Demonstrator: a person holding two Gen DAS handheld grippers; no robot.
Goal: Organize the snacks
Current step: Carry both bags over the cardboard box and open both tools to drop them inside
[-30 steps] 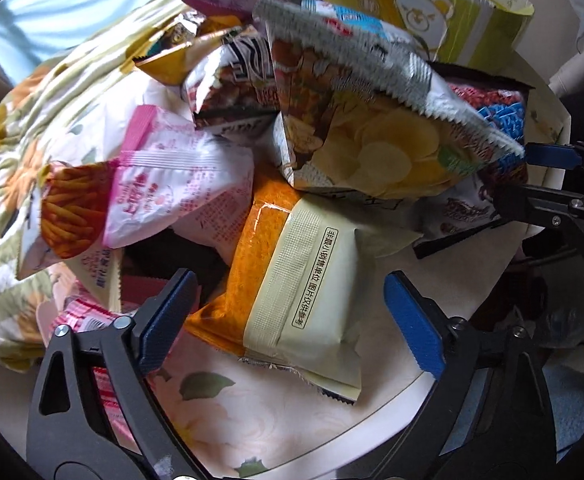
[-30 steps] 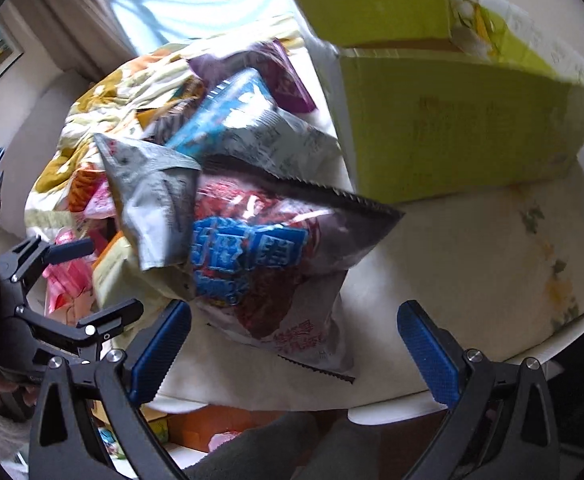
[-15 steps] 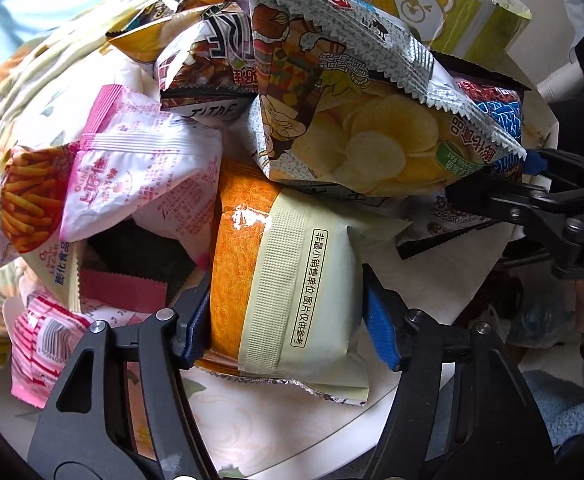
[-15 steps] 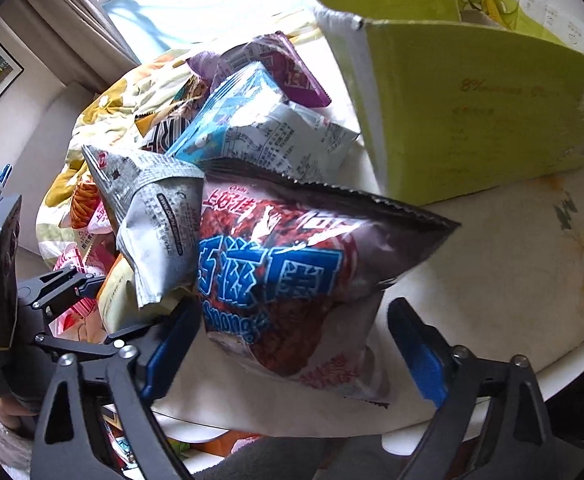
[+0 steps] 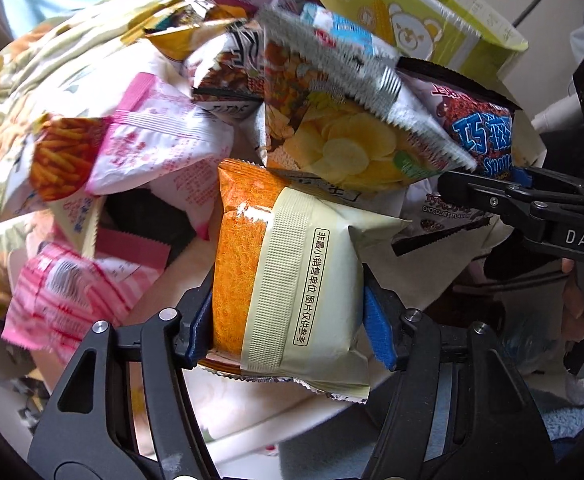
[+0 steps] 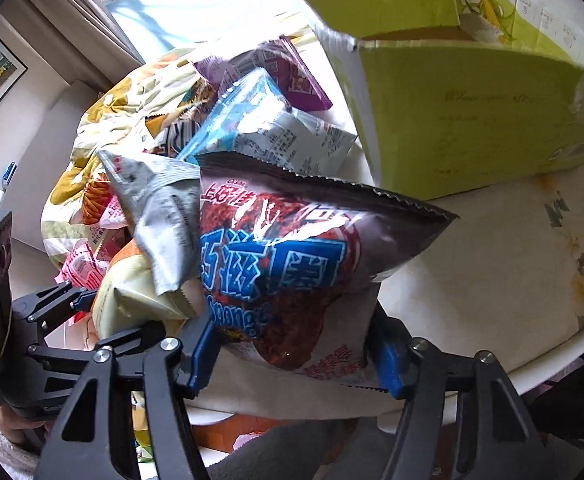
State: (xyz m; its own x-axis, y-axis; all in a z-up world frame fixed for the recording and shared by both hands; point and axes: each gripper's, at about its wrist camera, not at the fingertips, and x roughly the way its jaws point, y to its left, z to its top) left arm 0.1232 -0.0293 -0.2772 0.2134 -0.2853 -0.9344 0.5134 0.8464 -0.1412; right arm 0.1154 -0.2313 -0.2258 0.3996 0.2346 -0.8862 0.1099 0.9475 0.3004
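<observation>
Early stage: my left gripper (image 5: pixel 288 322) clamps the orange-and-cream packet (image 5: pixel 288 280); right gripper (image 6: pixel 292 354), jaws closing, on the chocolate bag (image 6: pixel 288 268). Pile near left unsorted; green box (image 6: pixel 471 116) far right.

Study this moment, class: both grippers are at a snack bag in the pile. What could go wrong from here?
1. The potato chip bag overlaps the orange and cream bag in the left gripper; lifting may tumble it.
2. The right gripper is closing on the puffy chocolate snack bag; squeezing could crush the contents.
</observation>
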